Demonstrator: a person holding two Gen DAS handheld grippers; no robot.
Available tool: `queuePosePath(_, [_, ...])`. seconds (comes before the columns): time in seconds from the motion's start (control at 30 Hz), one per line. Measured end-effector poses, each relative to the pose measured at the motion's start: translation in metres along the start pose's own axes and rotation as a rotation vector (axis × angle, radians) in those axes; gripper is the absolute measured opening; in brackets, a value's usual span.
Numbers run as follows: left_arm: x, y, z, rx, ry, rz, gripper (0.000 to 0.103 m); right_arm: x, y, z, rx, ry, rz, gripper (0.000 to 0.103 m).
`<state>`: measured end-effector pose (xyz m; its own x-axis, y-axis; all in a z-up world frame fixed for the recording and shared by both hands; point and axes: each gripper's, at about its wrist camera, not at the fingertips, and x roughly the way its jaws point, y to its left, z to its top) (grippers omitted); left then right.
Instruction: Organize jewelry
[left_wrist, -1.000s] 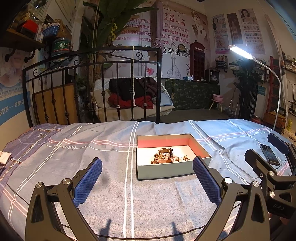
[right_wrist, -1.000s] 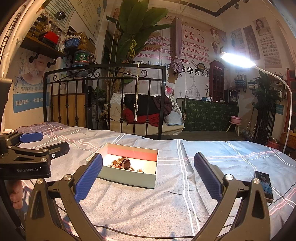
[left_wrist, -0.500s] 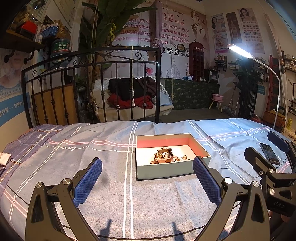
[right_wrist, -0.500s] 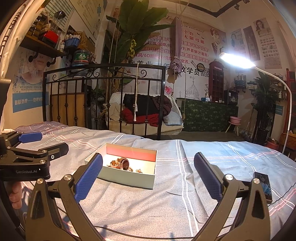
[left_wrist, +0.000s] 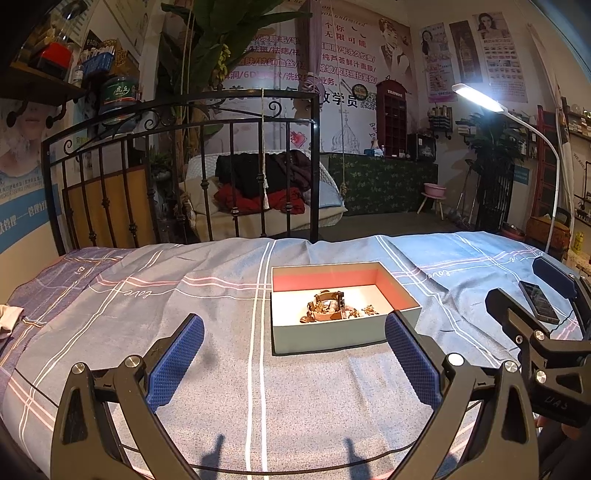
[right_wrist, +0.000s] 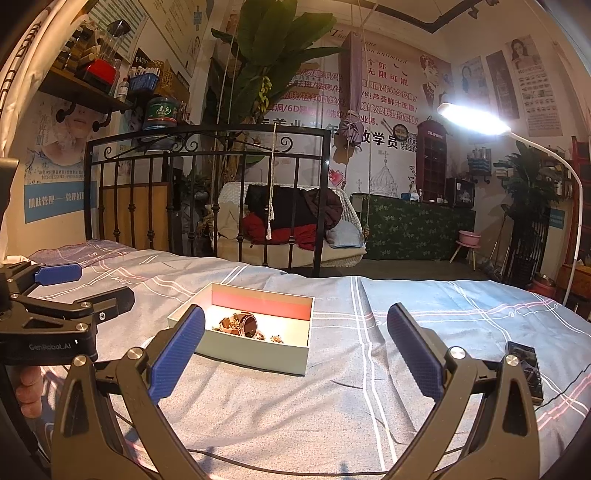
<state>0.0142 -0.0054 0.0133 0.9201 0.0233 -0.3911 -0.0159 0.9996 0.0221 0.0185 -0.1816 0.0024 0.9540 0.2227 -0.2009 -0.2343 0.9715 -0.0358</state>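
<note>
An open grey-green box (left_wrist: 343, 338) with a red inner wall lies on the bed. It also shows in the right wrist view (right_wrist: 255, 352). Inside it lies a brown watch (left_wrist: 327, 304) (right_wrist: 243, 325) among small pieces of jewelry (left_wrist: 365, 311) (right_wrist: 275, 338). My left gripper (left_wrist: 293, 360) is open and empty, just short of the box. My right gripper (right_wrist: 295, 354) is open and empty, to the right of the box. Each gripper shows in the other's view: the right one (left_wrist: 543, 321) at the right edge, the left one (right_wrist: 59, 291) at the left edge.
The bed has a blue-grey striped sheet (left_wrist: 184, 295). A black phone (left_wrist: 537, 301) (right_wrist: 526, 369) lies on it at the right, with a cable. A black iron bed rail (left_wrist: 184, 177) stands behind. A lit floor lamp (right_wrist: 476, 120) leans over from the right.
Both views have shifted slightly; the box sits a little nearer in the right wrist view. The jaws have stayed open.
</note>
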Motion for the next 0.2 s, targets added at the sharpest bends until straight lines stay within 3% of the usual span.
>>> queuePosePath(0.2, [0.0004, 0.0033, 0.0003, -0.02, 0.005, -0.008, 0.097, 0.0017, -0.0009, -0.0003, 0.002, 0.003, -0.001, 0.097])
